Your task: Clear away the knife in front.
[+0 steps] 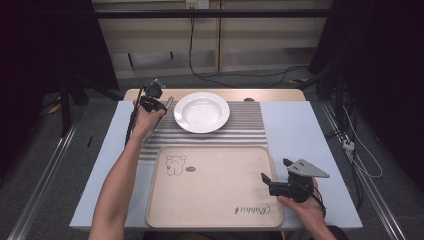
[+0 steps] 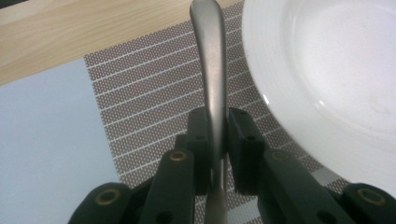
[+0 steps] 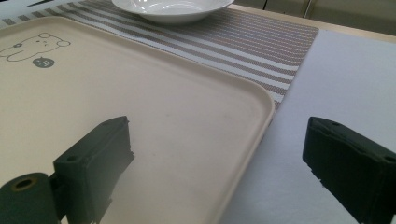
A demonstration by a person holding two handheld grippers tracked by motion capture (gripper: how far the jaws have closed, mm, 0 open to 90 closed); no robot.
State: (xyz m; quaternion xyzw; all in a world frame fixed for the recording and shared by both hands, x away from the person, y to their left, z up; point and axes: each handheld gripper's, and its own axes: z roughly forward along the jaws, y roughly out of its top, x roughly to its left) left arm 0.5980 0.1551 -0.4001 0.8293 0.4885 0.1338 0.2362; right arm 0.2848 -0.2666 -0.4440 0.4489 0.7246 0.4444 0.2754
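Utensil handle (image 2: 212, 70): brushed metal, pinched between the left tool (image 2: 217, 140) pads, which sit tight on both flat sides. It sticks out past the pads over the striped placemat (image 2: 154, 88), just beside the white plate (image 2: 327, 74) rim. Working end is hidden below the jaws, so can't tell spoon from fork.

Risks, as I read it:
- Grip is on a narrow, smooth, tapered shaft. Little contact area, so it could pivot or slide in the pads if the hand tilts or swings.
- Handle tip is very near the plate rim. A sideways drift would knock the plate and shift it on the placemat.
- Set down at an angle, the utensil could roll or end up half on the rim.

Pose: in the high view the left hand (image 1: 145, 120) is at the far left corner of the placemat, forearm stretched forward, left tool pointing at the plate's left edge. Right tool (image 1: 277, 177) is over the near right corner of the beige tray (image 1: 210, 200), jaws wide apart, nothing between them, near the counter (image 1: 300, 130).
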